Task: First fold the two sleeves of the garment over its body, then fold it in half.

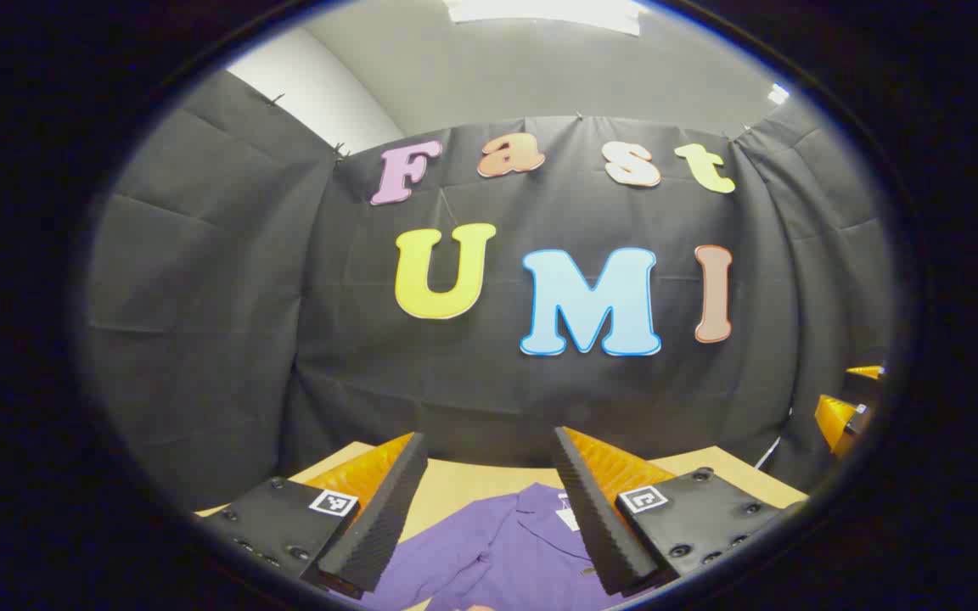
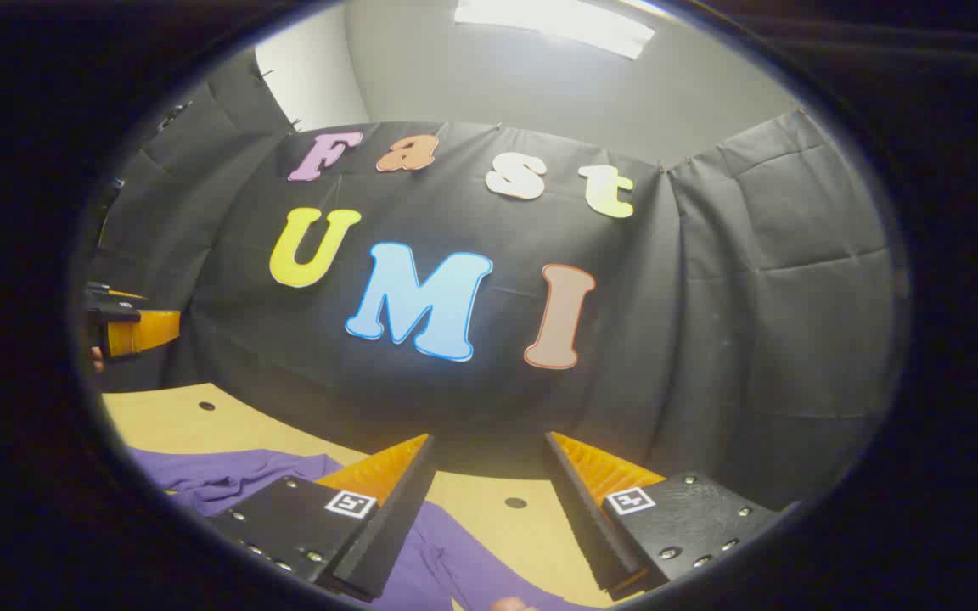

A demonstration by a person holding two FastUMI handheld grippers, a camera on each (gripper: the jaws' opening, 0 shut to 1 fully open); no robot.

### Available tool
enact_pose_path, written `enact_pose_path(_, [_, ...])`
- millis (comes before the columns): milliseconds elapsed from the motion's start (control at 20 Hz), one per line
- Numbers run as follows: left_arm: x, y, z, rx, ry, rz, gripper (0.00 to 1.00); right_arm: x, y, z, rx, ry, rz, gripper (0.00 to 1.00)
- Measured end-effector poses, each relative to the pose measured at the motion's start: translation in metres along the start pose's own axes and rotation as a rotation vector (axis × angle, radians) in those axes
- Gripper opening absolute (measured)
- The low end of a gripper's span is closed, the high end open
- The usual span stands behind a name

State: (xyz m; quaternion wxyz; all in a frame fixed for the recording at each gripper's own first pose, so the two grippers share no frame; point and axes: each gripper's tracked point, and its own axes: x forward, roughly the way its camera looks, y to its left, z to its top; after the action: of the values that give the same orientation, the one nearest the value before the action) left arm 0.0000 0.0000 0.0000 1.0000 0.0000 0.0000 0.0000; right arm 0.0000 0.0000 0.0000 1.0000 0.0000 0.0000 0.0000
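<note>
A purple collared garment (image 1: 497, 547) lies on the wooden table (image 1: 472, 479), its collar toward the back wall. My left gripper (image 1: 489, 450) hovers above it, fingers wide apart, nothing between them. In the right gripper view, purple cloth (image 2: 226, 475) with a sleeve (image 2: 455, 568) spreads over the table (image 2: 175, 424) below my right gripper (image 2: 489, 450), which is open and holds nothing. The other gripper (image 2: 137, 331) shows at the left edge of that view, and the right one (image 1: 845, 416) at the right edge of the left gripper view.
Black cloth walls close the booth behind and to both sides of the table. Small round holes (image 2: 515, 502) dot the tabletop. Bare wood lies between the garment and the back wall.
</note>
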Motion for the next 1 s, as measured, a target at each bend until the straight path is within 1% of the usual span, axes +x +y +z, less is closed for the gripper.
enact_pose_path(50, [0.003,-0.002,-0.004,0.003,0.015,-0.012,0.95,0.001,0.000,-0.005,0.004,0.015,-0.010,0.83])
enact_pose_path(100, [0.004,-0.001,-0.010,0.011,0.028,-0.016,0.95,0.000,0.005,-0.011,0.014,0.036,-0.003,0.83])
enact_pose_path(200, [0.009,-0.003,-0.006,0.006,0.016,-0.036,0.95,0.000,0.014,-0.014,0.031,0.051,0.020,0.83])
enact_pose_path(300, [0.012,-0.007,-0.010,0.003,0.029,-0.054,0.95,-0.001,0.007,-0.020,0.028,0.084,-0.005,0.83])
enact_pose_path(750, [0.014,-0.017,-0.015,0.015,0.047,-0.102,0.95,-0.010,-0.010,-0.029,0.048,0.134,-0.070,0.83])
enact_pose_path(900, [0.013,-0.020,-0.016,0.016,0.052,-0.107,0.95,-0.011,-0.016,-0.042,0.089,0.176,-0.080,0.83])
enact_pose_path(1000, [0.012,-0.020,-0.020,0.009,0.064,-0.110,0.95,-0.012,-0.023,-0.055,0.141,0.221,-0.099,0.83])
